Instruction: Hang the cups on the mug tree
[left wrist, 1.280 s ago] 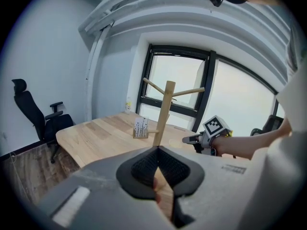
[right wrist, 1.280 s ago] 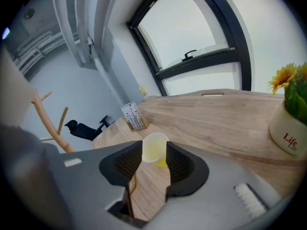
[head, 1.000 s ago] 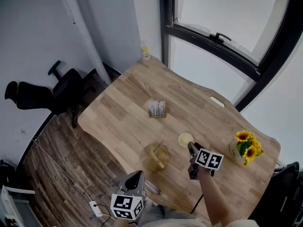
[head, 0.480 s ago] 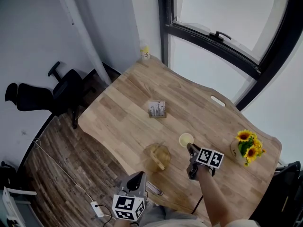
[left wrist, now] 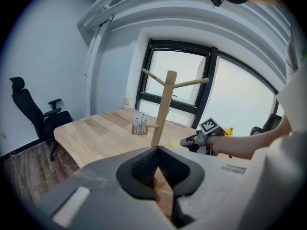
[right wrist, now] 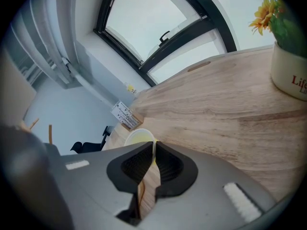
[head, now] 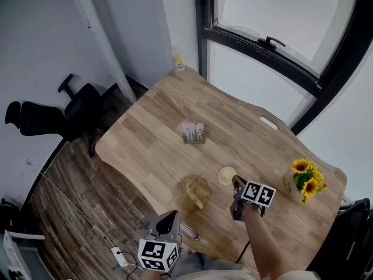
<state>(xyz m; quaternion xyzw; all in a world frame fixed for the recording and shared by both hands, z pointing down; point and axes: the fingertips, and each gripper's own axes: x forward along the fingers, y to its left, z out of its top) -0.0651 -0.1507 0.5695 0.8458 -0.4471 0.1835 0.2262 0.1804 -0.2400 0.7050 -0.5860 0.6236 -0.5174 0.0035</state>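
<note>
One yellow cup [head: 227, 175] stands on the desk [head: 151, 139] just beside the bare mug tree [head: 194, 192]. The right gripper [head: 234, 180], jaws just closing, pinches its rim; the left gripper [head: 170, 216] is pressed together, empty. Hanging remains.

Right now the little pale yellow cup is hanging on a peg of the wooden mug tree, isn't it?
Not hanging. The little pale yellow cup stands on the light wooden table, beside the wooden mug tree, whose pegs are all bare. The head view shows it.
</note>
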